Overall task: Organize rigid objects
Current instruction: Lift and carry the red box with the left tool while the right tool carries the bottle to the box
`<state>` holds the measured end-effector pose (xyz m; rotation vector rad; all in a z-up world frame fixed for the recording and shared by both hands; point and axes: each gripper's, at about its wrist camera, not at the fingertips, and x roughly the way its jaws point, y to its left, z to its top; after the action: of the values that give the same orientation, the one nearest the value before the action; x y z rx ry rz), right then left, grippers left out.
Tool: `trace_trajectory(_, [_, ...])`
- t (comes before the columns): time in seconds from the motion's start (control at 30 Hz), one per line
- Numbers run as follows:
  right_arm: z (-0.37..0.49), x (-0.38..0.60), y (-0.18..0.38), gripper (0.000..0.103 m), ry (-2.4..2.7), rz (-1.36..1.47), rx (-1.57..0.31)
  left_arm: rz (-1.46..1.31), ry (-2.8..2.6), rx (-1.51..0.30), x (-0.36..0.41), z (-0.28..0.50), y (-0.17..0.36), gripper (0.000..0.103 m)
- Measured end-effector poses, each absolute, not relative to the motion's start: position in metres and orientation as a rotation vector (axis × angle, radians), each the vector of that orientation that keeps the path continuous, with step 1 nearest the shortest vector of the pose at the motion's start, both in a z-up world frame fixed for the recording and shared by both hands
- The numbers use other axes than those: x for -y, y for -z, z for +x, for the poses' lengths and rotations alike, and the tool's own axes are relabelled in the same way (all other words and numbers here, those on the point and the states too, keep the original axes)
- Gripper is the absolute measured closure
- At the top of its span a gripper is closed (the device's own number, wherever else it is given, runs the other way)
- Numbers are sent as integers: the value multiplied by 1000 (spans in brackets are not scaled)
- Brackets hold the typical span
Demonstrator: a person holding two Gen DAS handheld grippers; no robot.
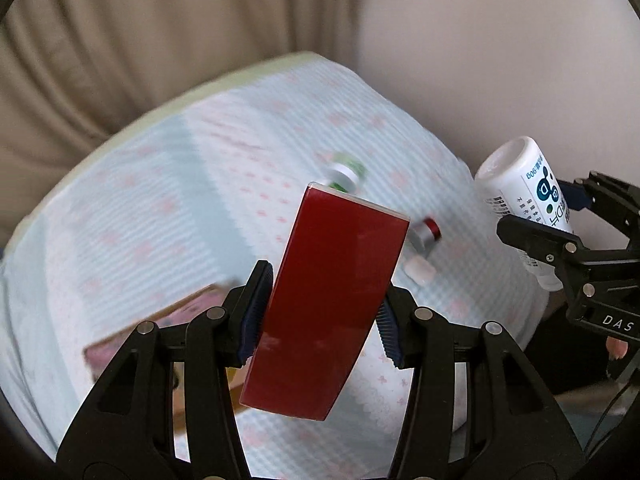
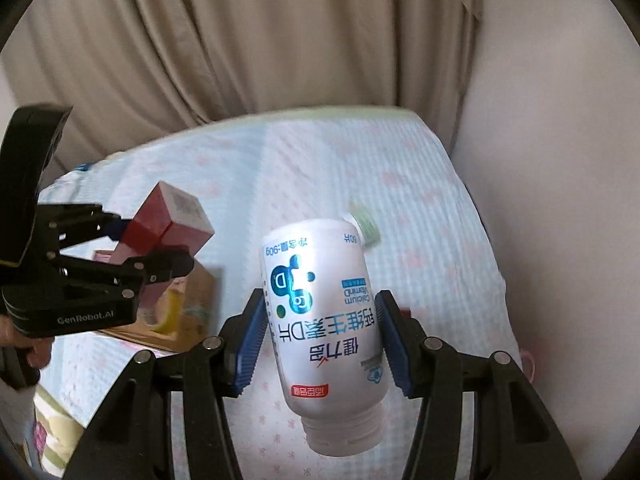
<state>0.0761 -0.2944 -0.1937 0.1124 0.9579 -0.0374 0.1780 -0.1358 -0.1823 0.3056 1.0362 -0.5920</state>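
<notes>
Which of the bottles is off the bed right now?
The big white plastic vitamin bottle, gripped upside down in the right tool. The small green-labelled bottle and the little red-capped vial lie on the checked bedcover.

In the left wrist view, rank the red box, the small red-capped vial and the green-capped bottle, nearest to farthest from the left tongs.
1. red box, clamped in the left tongs.
2. red-capped vial, right of the box.
3. green-capped bottle, beyond the box's far end.
</notes>
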Motion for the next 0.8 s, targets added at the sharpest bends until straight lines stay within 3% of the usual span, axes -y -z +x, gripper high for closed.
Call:
trace_trajectory(0.37, [94, 199, 134, 53, -176, 84, -868, 114, 380, -953, -4, 153, 122, 58])
trace_trajectory(0.57, [105, 135, 127, 53, -218, 102, -868, 83, 323, -945, -89, 153, 122, 58])
trace_trajectory(0.8, [130, 74, 140, 53, -206, 207, -920, 69, 311, -980, -161, 183, 158, 58])
